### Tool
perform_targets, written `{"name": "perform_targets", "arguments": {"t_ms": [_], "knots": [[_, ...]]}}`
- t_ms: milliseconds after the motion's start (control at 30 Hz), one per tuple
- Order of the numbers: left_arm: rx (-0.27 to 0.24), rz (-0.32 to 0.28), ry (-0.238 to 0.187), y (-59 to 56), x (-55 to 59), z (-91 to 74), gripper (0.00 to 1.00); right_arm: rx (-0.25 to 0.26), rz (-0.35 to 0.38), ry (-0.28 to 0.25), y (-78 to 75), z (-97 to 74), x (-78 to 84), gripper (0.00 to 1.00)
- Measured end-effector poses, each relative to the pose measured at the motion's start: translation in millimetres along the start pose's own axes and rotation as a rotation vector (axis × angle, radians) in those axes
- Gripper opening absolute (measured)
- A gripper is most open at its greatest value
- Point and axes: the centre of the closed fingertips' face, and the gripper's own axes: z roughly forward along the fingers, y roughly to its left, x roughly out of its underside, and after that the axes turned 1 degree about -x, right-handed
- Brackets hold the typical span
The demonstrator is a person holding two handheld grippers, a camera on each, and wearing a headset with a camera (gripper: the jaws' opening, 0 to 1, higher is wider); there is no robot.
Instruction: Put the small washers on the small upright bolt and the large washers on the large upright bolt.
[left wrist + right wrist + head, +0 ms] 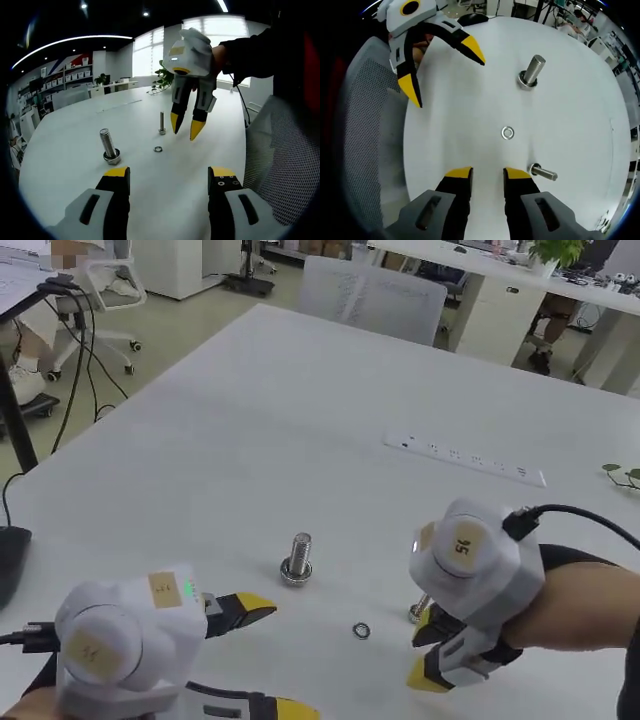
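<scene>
Left gripper (169, 172) up first: jaws spread wide, nothing between them, hanging low over the white table (250, 420). Right gripper (487, 173) shows a narrow gap between its jaws and it's empty too, tips angled down just beside the small upright bolt (544, 173). One washer (361, 630) lies flat on the table between the two bolts, touching neither. The large upright bolt (298, 558) stands nearer the left gripper. A power strip (465, 458) sits further back.
</scene>
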Motion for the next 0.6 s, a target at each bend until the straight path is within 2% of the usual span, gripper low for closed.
{"name": "perform_targets", "arguments": {"t_ms": [267,600], "knots": [[-0.002,0.0,-0.003,0.0,0.2,0.1,0.62,0.007,-0.035,-0.008,-10.3,3.1,-21.8,0.26],[-0.005,-0.005,-0.003,1.5,0.7,0.9,0.62,0.007,-0.058,-0.006,-23.5,10.3,-37.8,0.26]]}}
